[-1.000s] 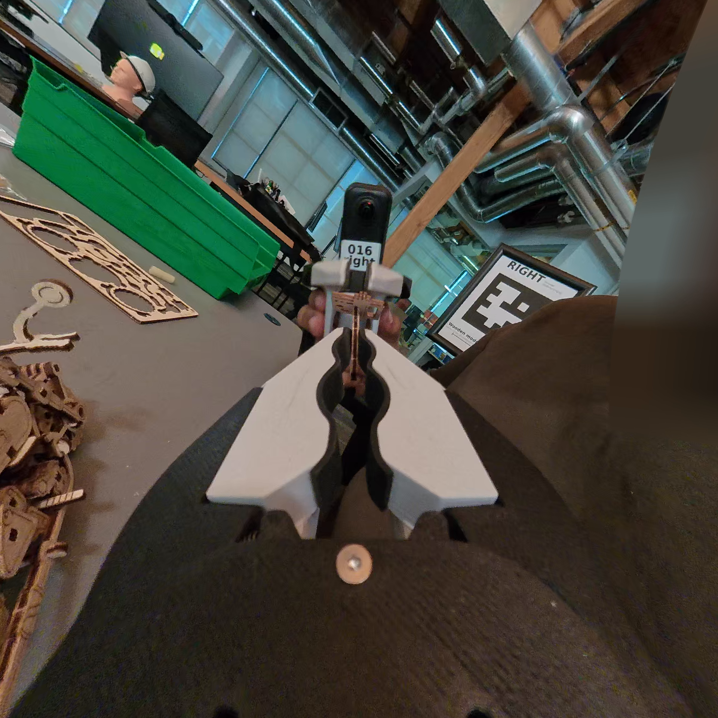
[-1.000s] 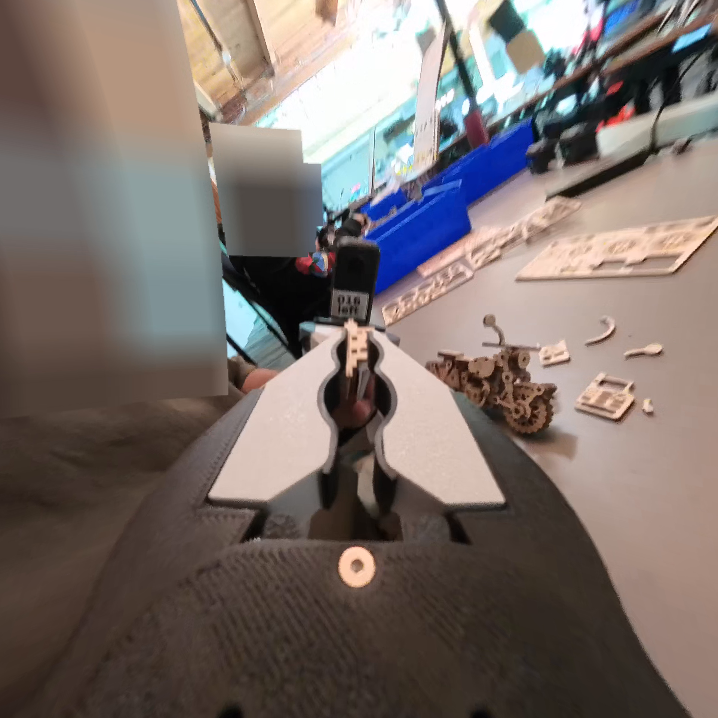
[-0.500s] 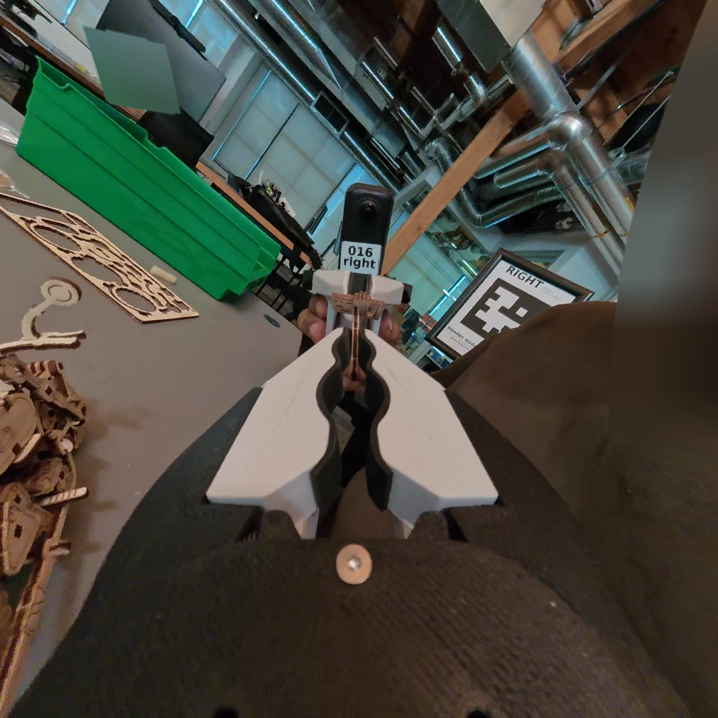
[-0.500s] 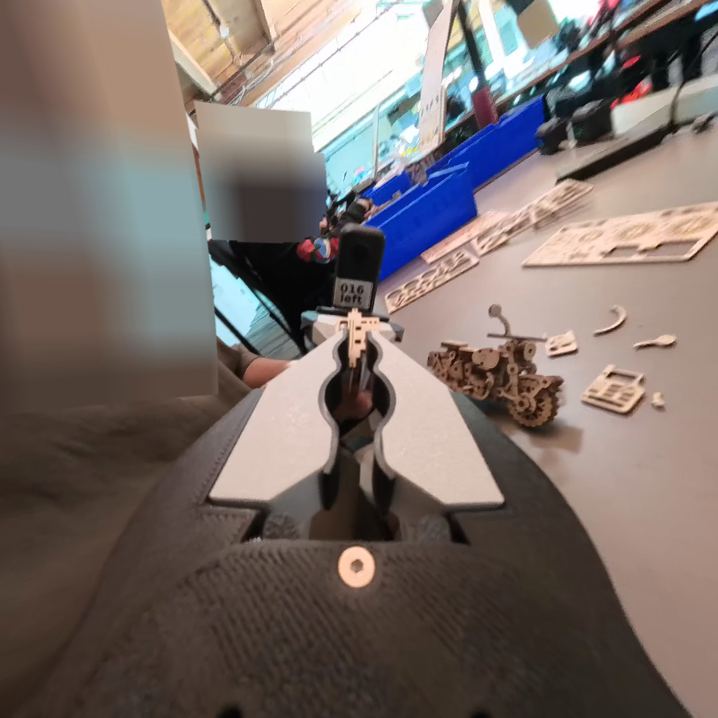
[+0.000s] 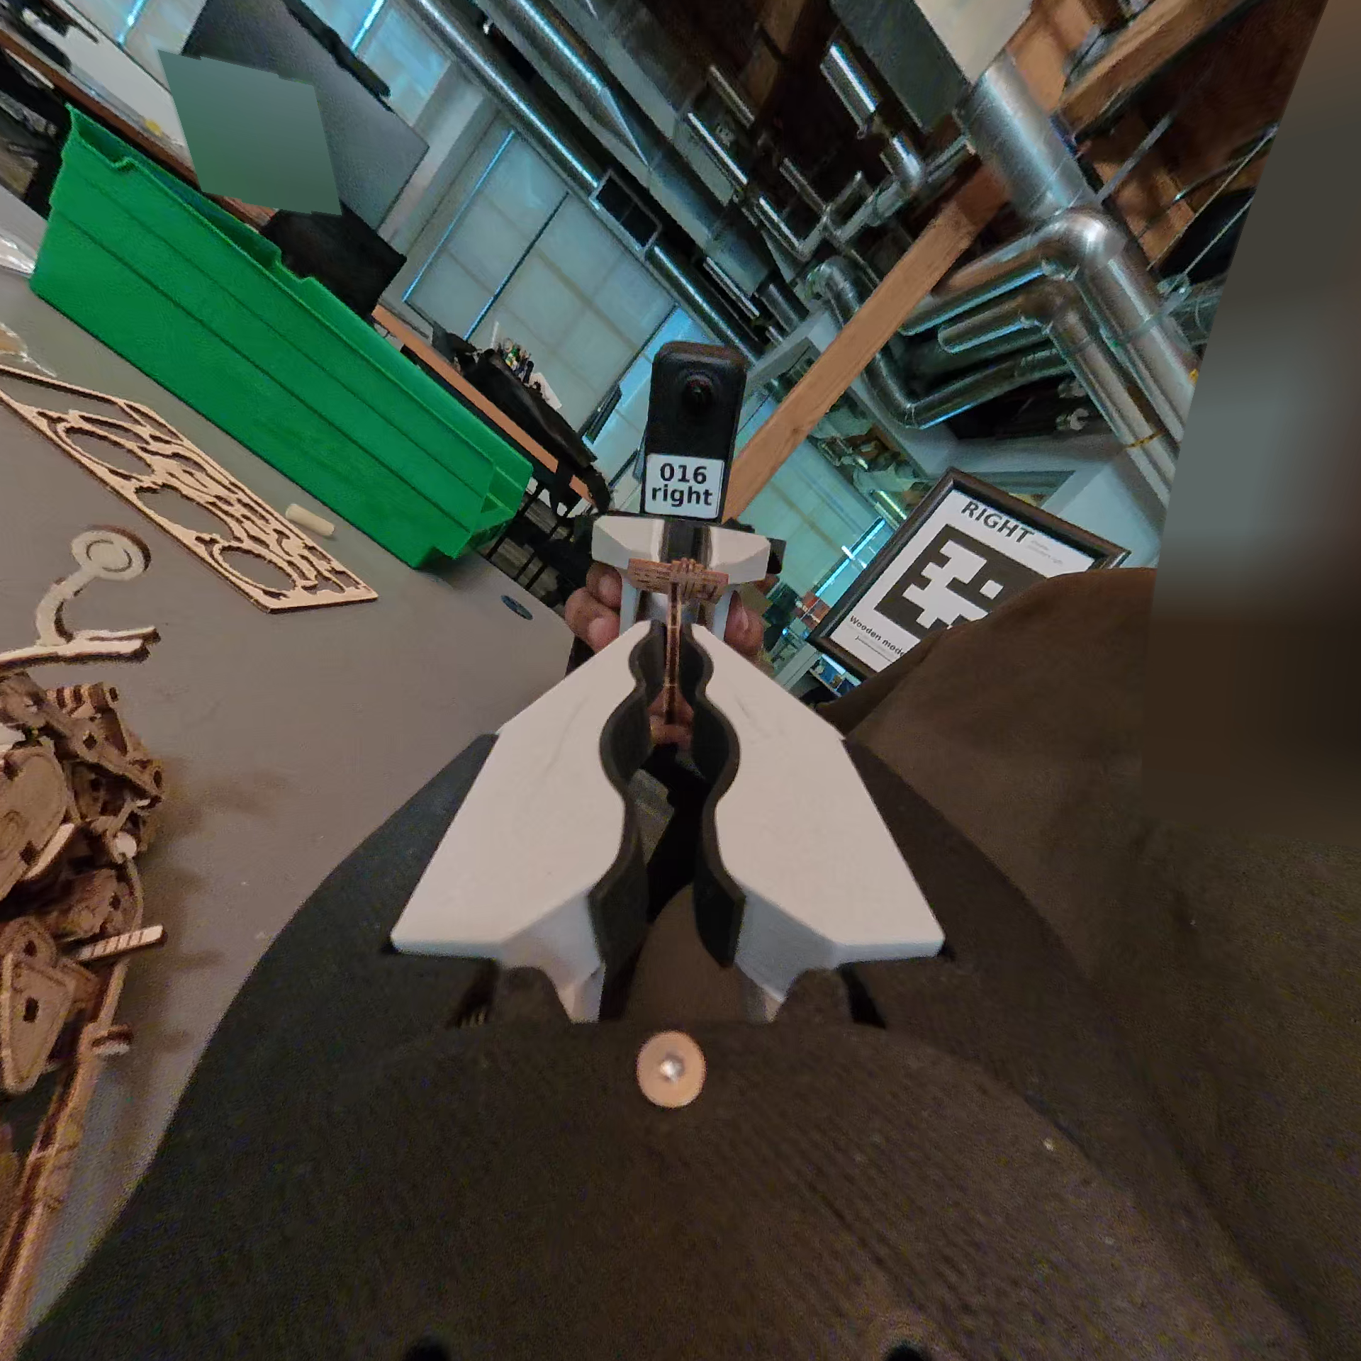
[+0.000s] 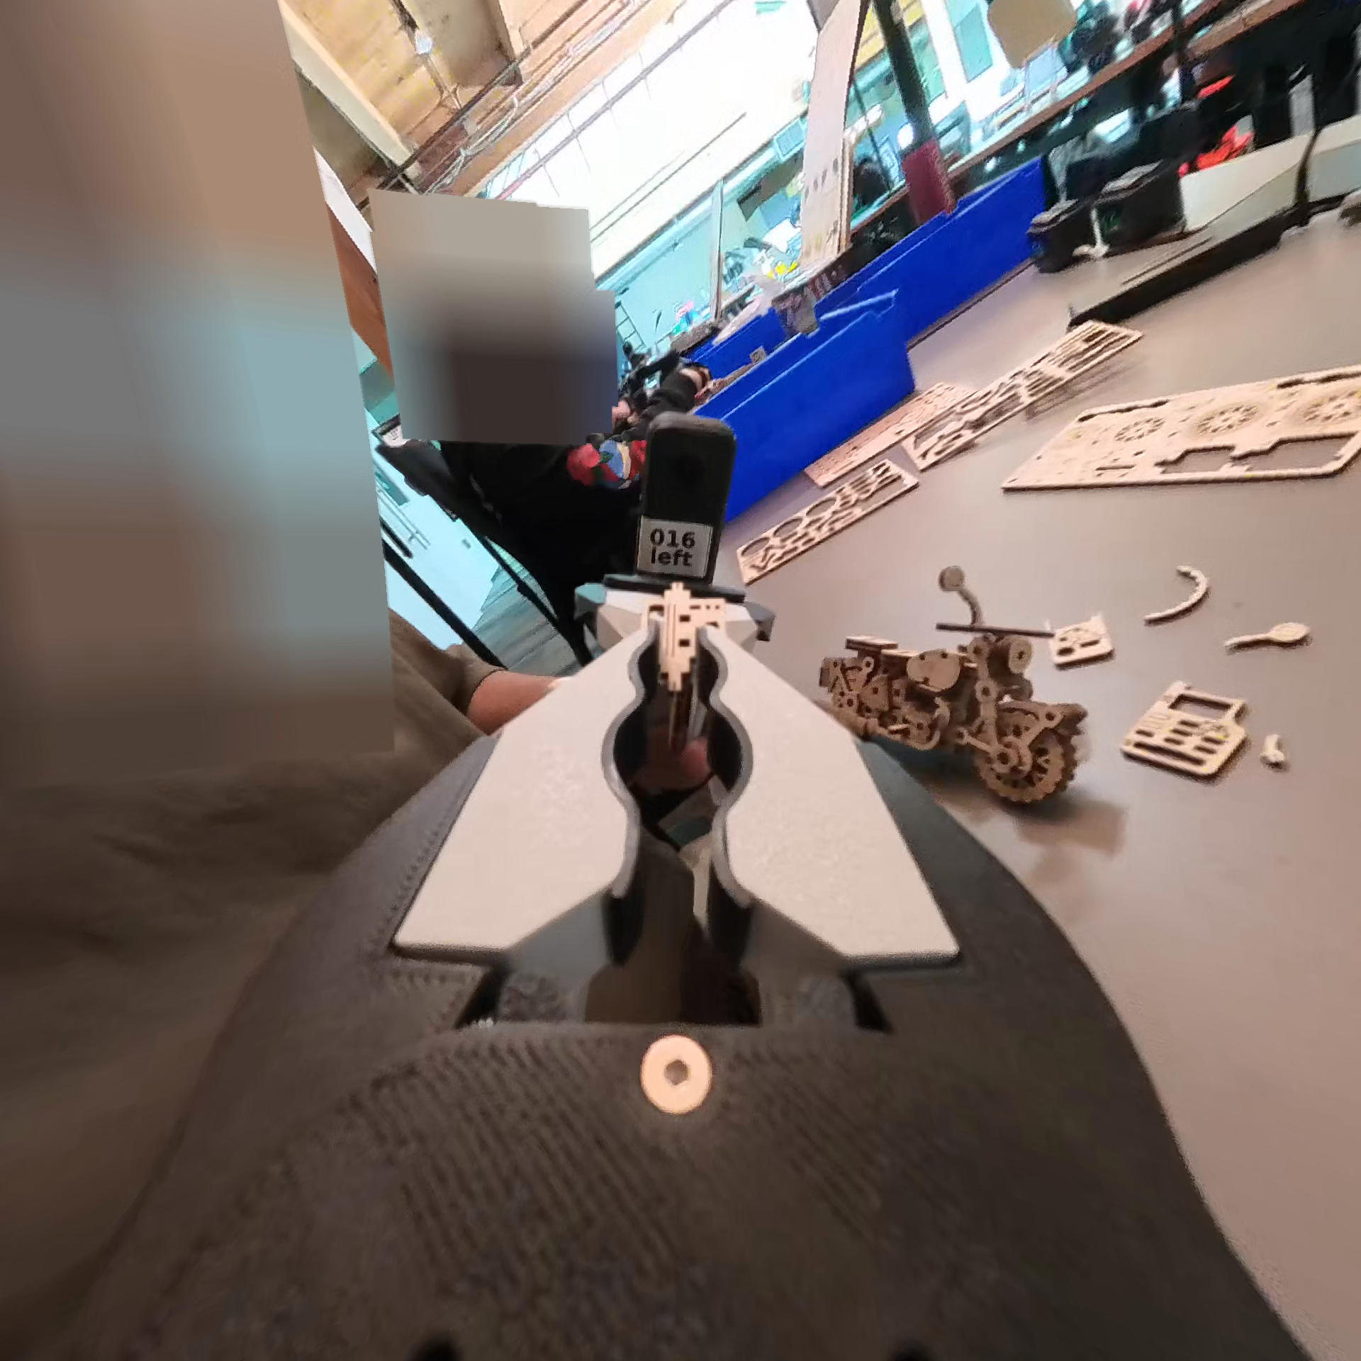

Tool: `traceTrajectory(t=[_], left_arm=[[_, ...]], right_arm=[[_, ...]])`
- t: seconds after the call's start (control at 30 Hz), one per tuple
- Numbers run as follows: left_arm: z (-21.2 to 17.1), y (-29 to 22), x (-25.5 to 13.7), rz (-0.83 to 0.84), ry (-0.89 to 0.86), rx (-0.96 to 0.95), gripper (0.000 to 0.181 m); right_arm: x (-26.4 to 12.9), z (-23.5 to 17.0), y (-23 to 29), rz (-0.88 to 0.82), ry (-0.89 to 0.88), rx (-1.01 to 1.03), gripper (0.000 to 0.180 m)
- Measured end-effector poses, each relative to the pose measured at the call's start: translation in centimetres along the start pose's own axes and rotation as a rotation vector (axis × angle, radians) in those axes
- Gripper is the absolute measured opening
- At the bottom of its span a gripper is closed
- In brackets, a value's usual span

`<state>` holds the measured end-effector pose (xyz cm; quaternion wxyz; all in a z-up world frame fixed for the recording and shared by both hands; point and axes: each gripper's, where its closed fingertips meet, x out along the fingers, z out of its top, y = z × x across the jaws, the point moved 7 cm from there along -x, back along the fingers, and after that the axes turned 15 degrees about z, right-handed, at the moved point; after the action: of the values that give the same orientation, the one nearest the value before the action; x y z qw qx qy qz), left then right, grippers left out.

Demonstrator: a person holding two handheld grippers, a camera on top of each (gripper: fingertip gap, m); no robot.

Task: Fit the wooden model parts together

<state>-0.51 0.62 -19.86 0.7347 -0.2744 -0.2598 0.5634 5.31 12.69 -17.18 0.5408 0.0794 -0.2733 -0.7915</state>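
Both grippers' grey fingers [image 5: 773, 795] pinch thin laser-cut wooden parts [image 5: 672, 655] tip-to-tip above the grey table [image 5: 331, 707]; left gripper [image 5: 672, 633], right gripper [image 6: 674, 641]. Push off-angle and that skinny tab probably snaps.

The model [image 5: 44, 869] is cut off by the left wrist view's left edge. The left claw [image 5: 672, 641] hides most of the thin part [image 5: 672, 663] it pinches, so how it joins the crosspiece [image 5: 681, 578] cannot be told. A sheet [image 6: 1208, 434] runs off the right edge.

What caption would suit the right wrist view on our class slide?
Right gripper shut on a small wooden part, facing the left gripper, beside a wooden motorcycle model.
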Motion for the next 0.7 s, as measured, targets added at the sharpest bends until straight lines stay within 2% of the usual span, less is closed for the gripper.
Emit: traceTrajectory(t=[0.1,0.17,0.27,0.33,0.5,0.6,0.7], left_arm=[[0.0,-0.1,0.0,0.000,-0.002,0.005,0.002],[0.1,-0.1,-0.1,-0.007,-0.013,-0.002,0.001],[0.2,0.1,-0.1,0.004,-0.013,-0.004,0.002],[0.1,0.0,-0.1,0.003,-0.008,0.002,0.001],[0.1,0.2,-0.1,0.007,-0.003,-0.011,0.002],[0.0,0.2,0.0,0.018,0.000,-0.001,0.001],[-0.1,0.2,0.0,0.013,0.007,-0.006,0.002]], right_arm=[[-0.5,1.0,0.5,-0.022,-0.056,-0.060,0.007],[0.1,0.1,0.3,-0.024,0.011,-0.039,0.008],[-0.2,0.2,0.0,-0.006,0.003,0.011,0.007],[-0.7,1.0,0.3,-0.027,-0.049,-0.036,0.008],[-0.2,0.0,-0.2,-0.020,0.021,0.012,0.009],[-0.9,1.2,0.4,-0.040,-0.051,-0.054,0.007],[0.1,0.0,0.0,-0.047,0.021,-0.021,0.009]])
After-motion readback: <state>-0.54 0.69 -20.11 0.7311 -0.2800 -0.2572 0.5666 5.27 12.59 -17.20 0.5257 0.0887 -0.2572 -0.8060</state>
